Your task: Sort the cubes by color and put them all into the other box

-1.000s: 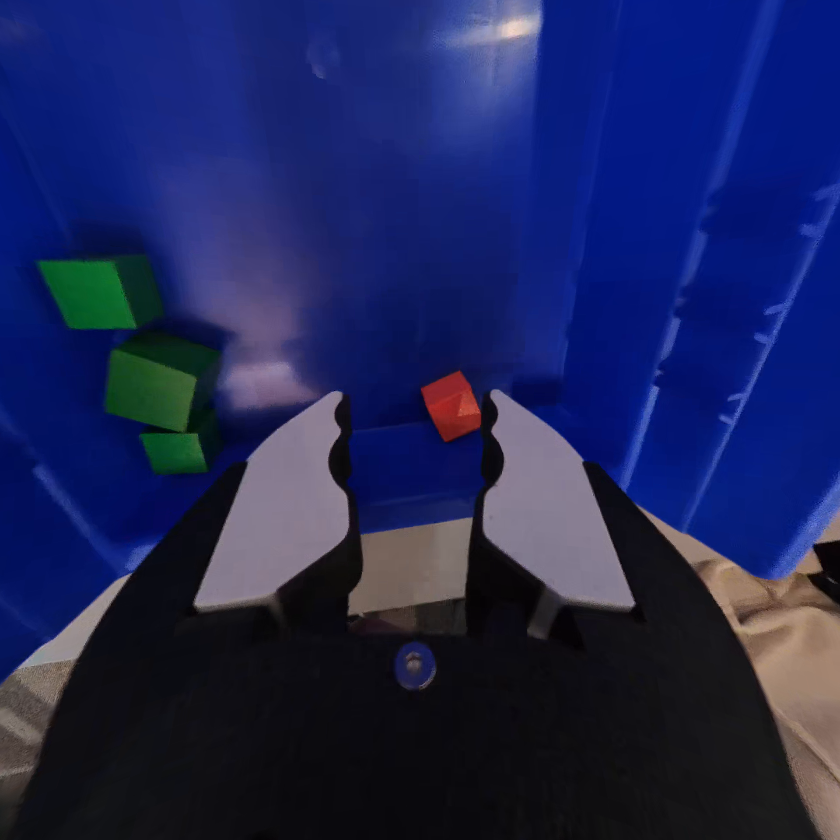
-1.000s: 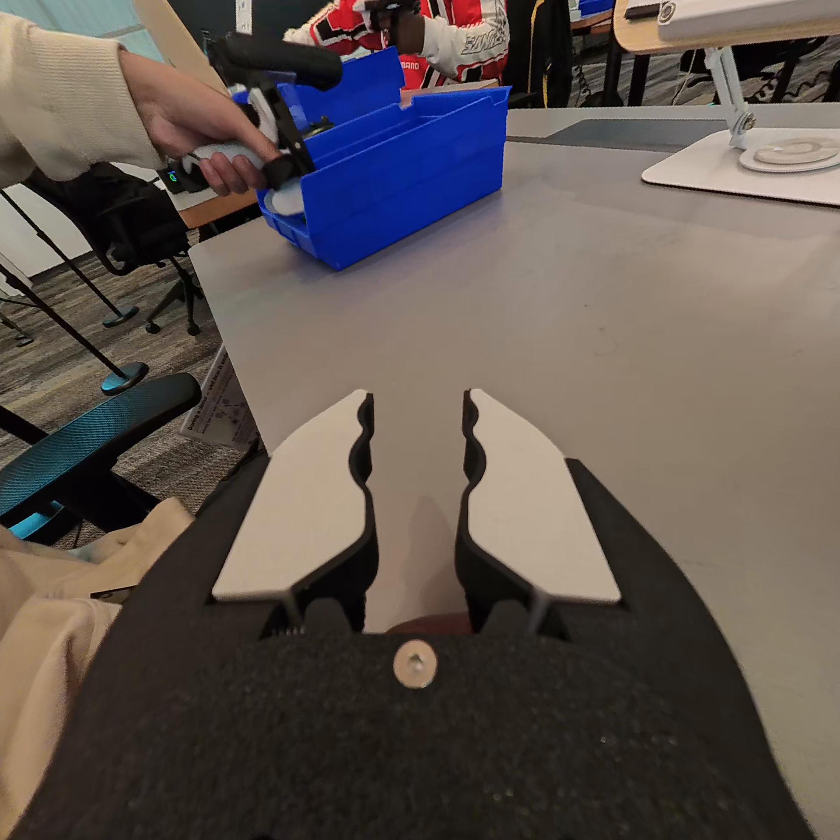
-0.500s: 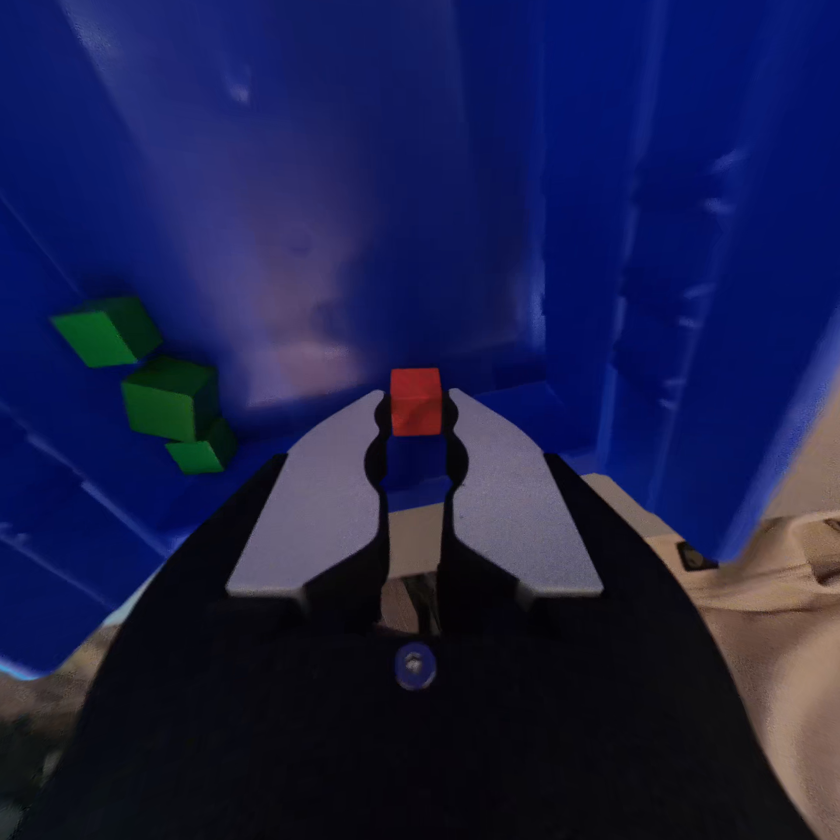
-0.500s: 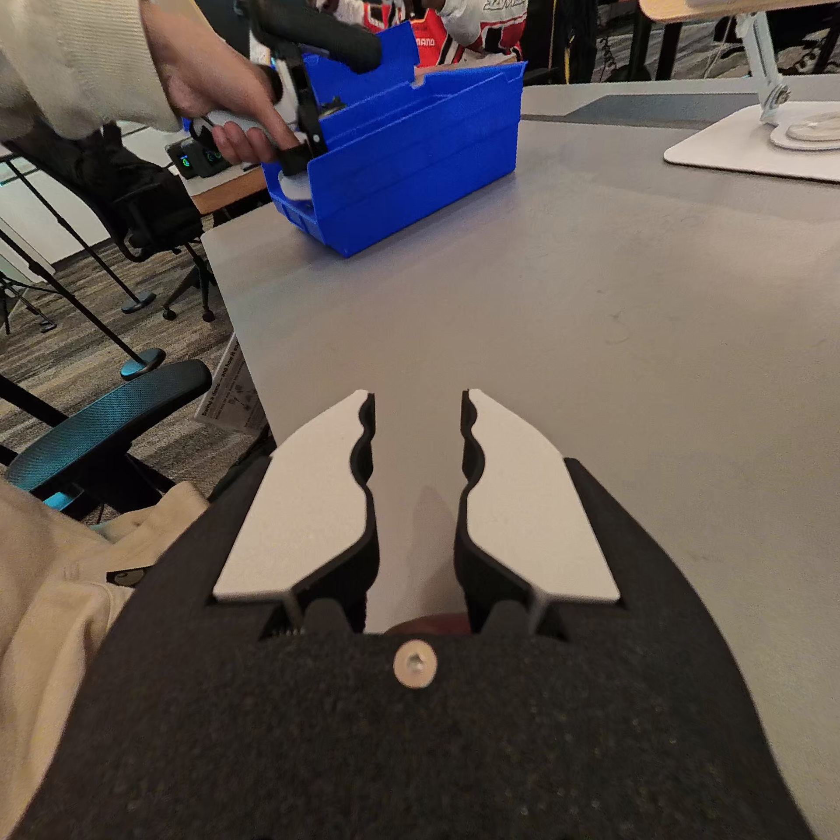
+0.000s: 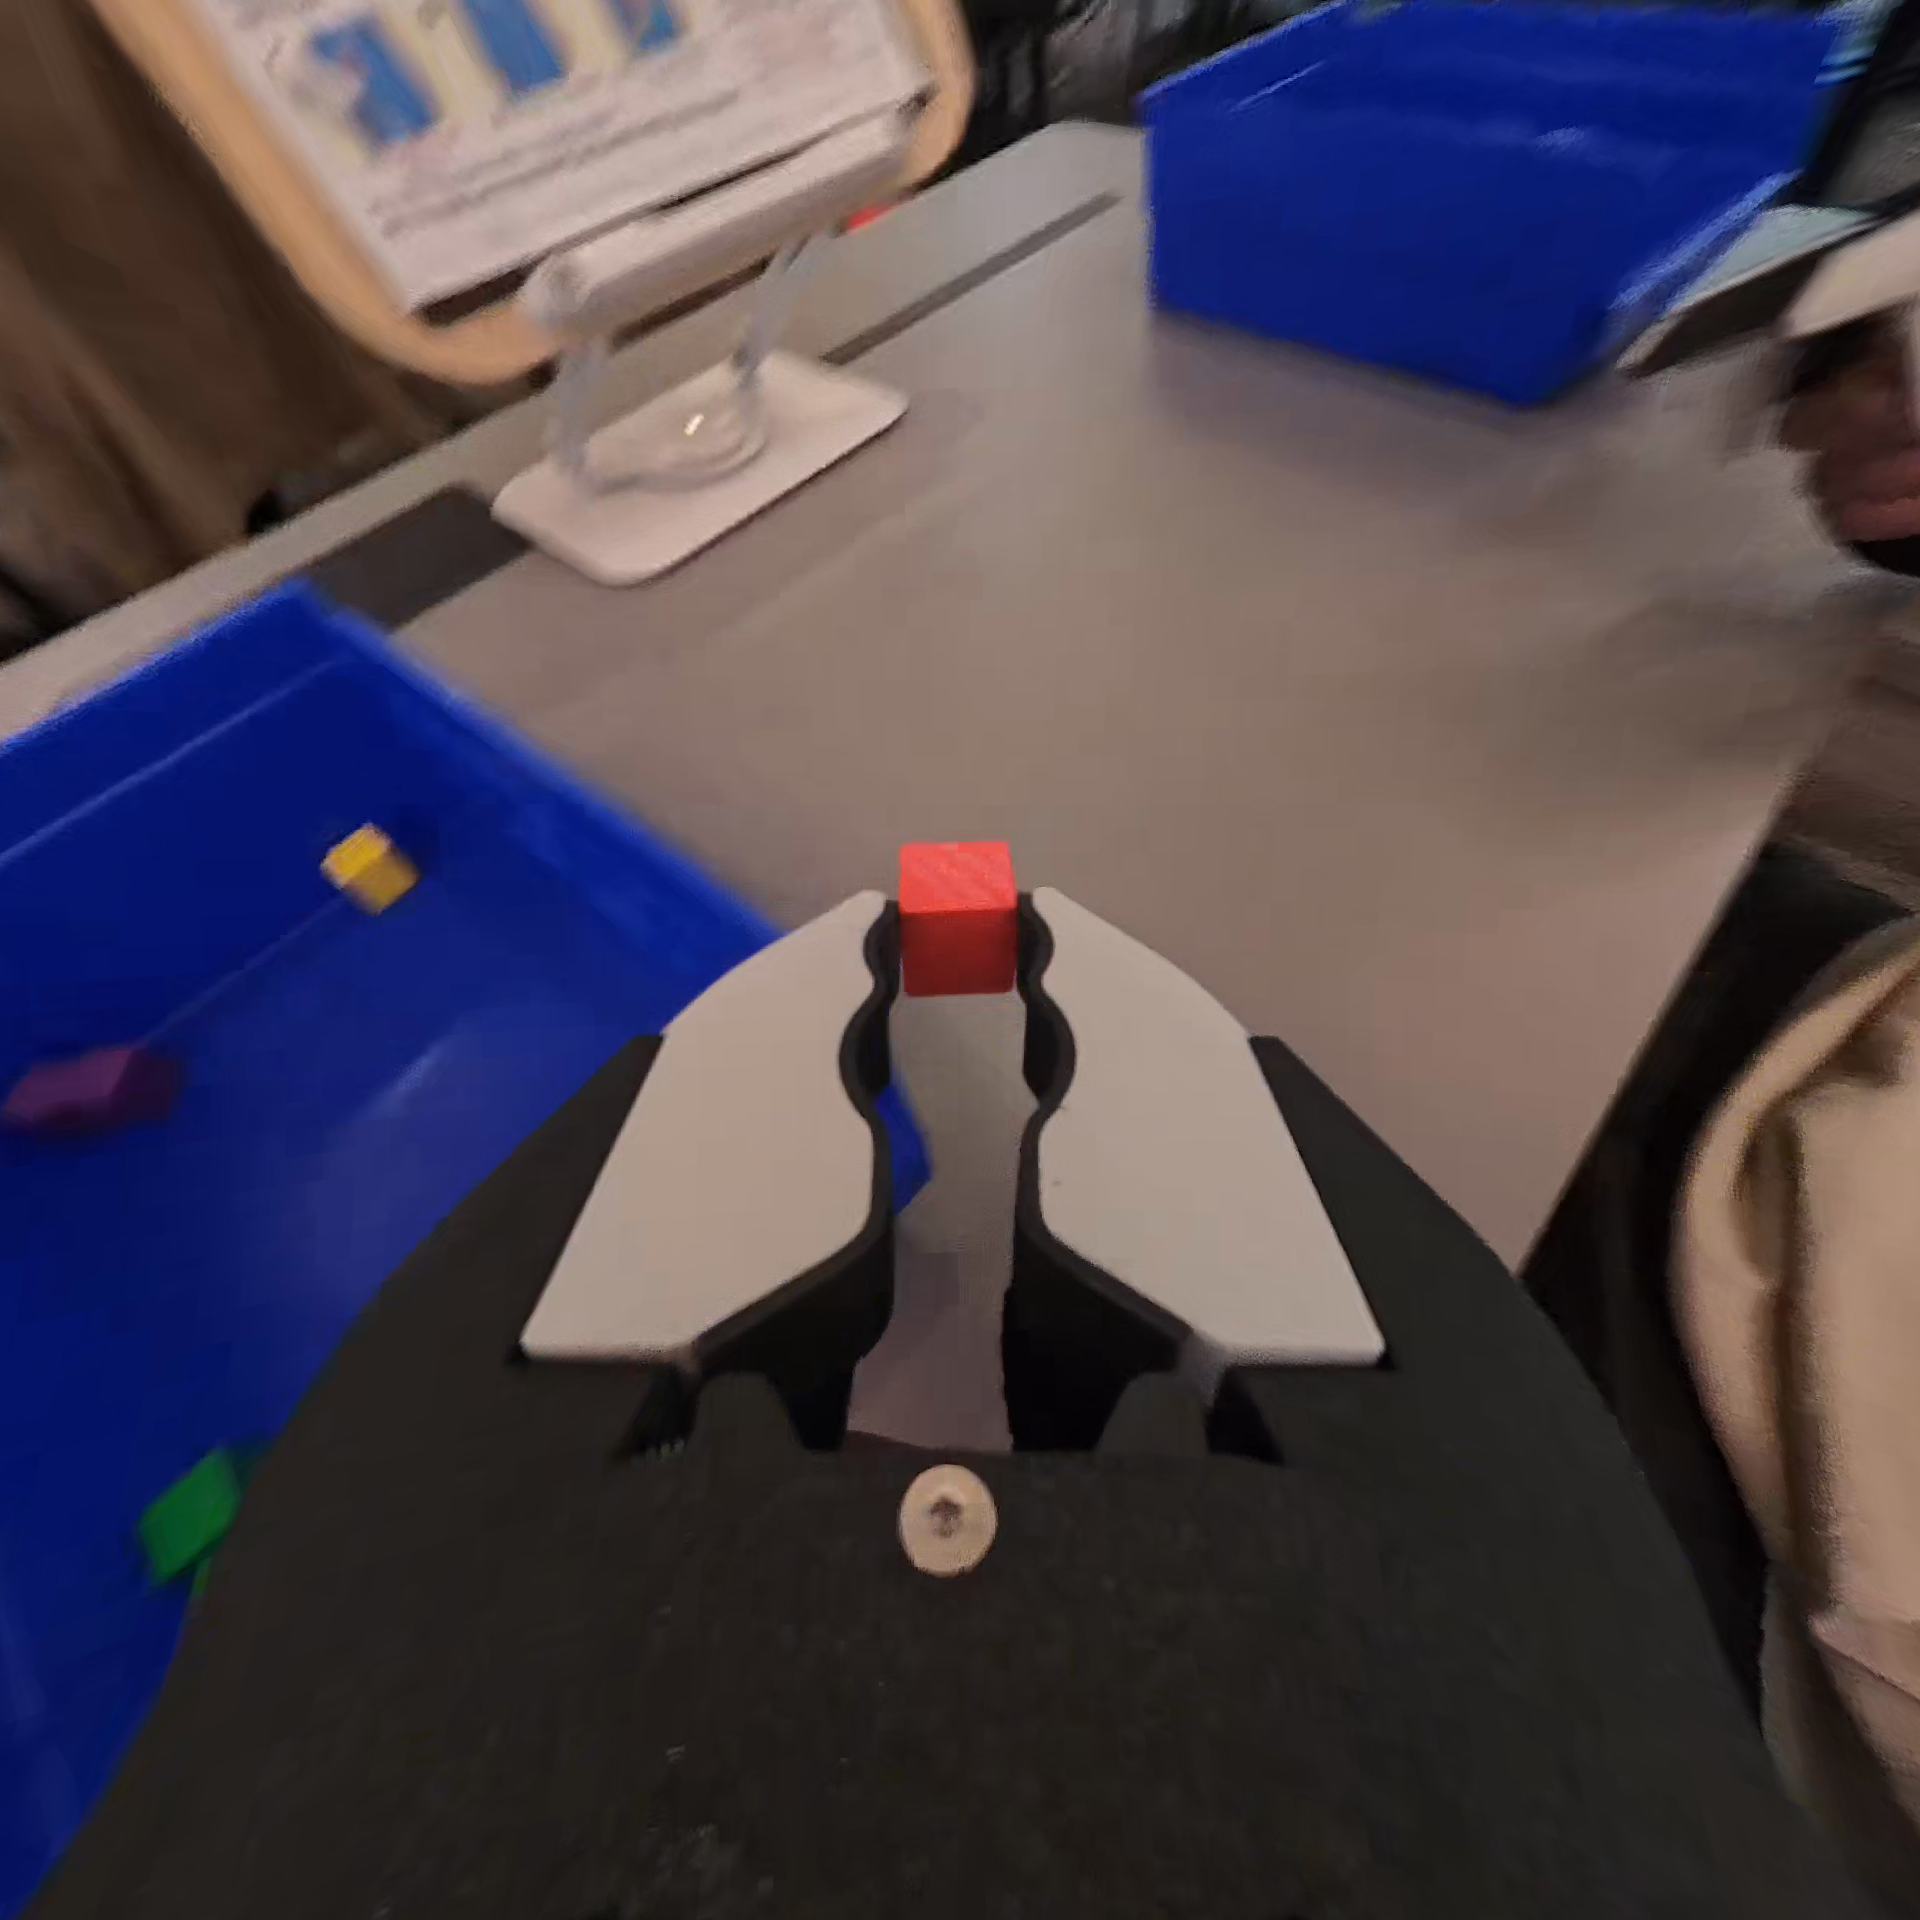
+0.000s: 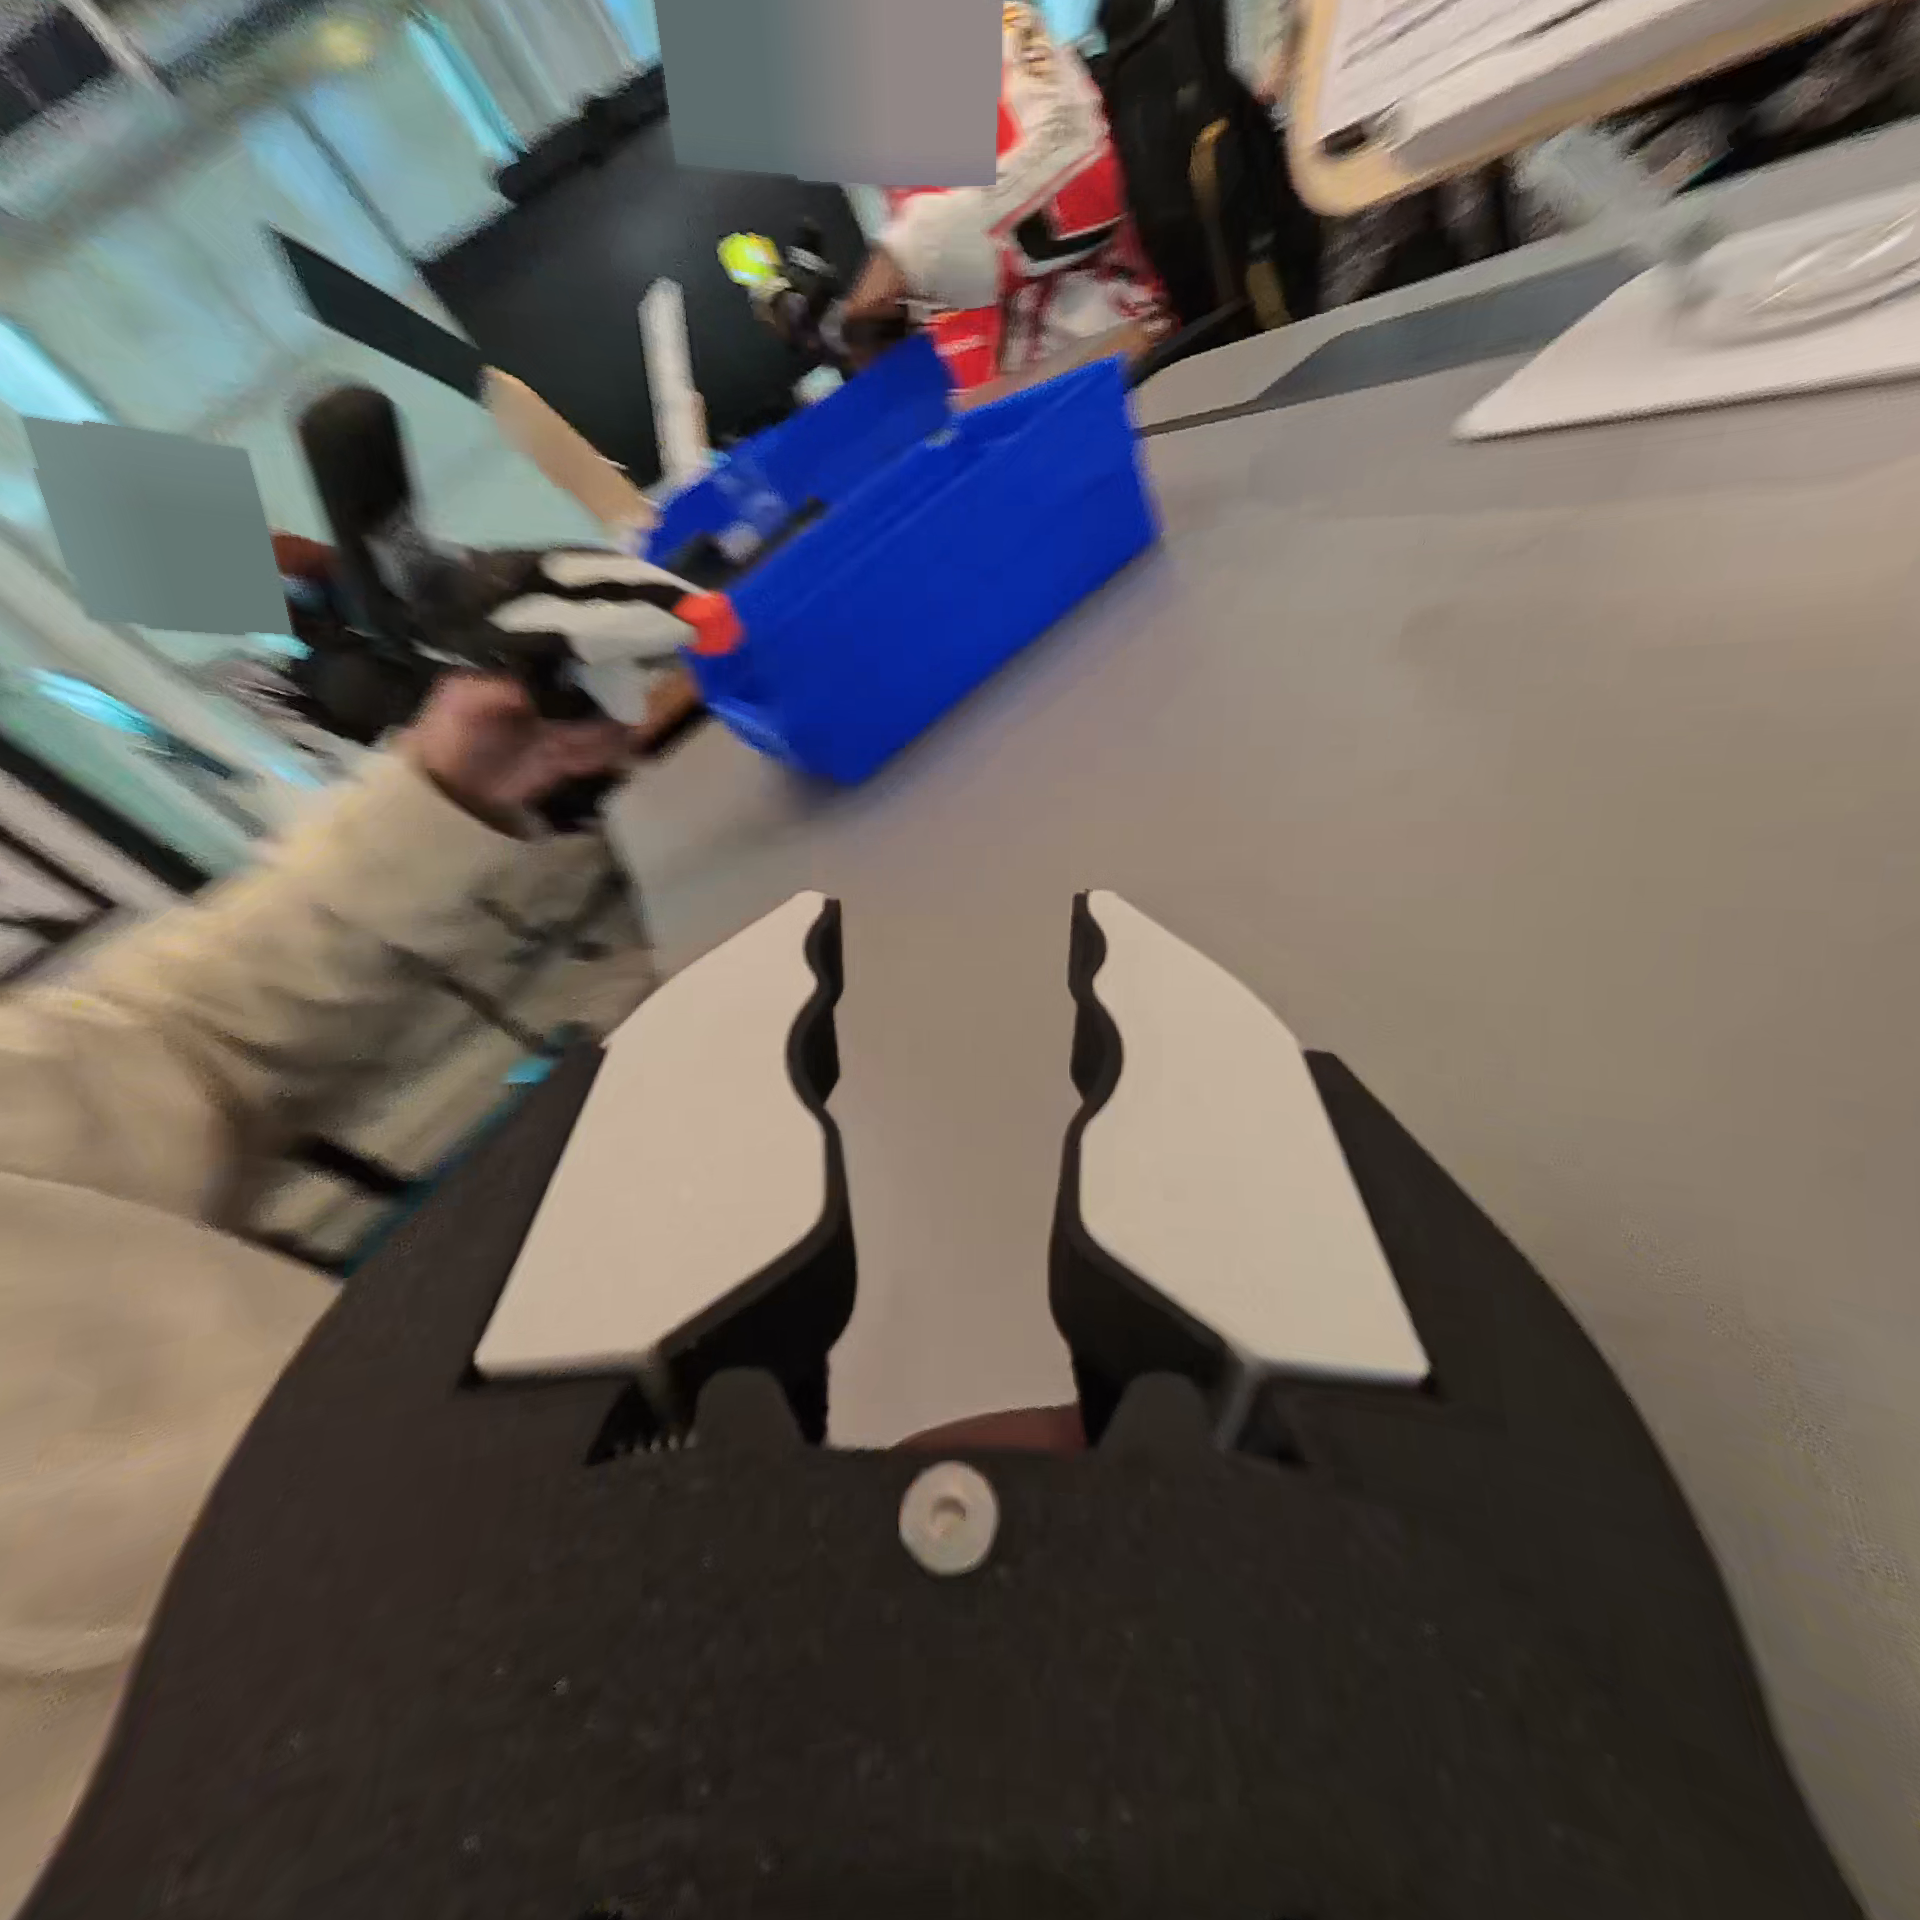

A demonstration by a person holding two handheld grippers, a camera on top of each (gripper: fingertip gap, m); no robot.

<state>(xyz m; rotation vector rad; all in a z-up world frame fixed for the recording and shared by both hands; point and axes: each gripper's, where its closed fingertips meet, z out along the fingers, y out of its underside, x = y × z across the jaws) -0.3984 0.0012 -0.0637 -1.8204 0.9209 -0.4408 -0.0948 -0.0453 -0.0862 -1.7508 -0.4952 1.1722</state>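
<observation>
Fingers of the left gripper (image 5: 956,909) are pinched on a red cube (image 5: 955,917), which sits right at their tips, held level and lifted clear above the grey table (image 5: 1195,665). Just to the lower left of the held cube lies a blue box (image 5: 582,831) with a yellow cube (image 5: 369,881), a purple cube (image 5: 88,1086) and a green cube (image 5: 192,1512) resting apart from one another on its floor. A second blue box (image 5: 1382,218) stands well apart at the far right of the table, and a white stand (image 5: 707,468) carrying a tilted board sits between the two, farther back. Across the table, the right gripper (image 6: 954,914) hangs low over bare tabletop with its fingers spread apart and nothing between them. Its camera also catches the left gripper farther off, in a person's hand (image 6: 488,748) with a cream sleeve (image 6: 312,997), holding the red cube just outside the near corner of the blue box.
</observation>
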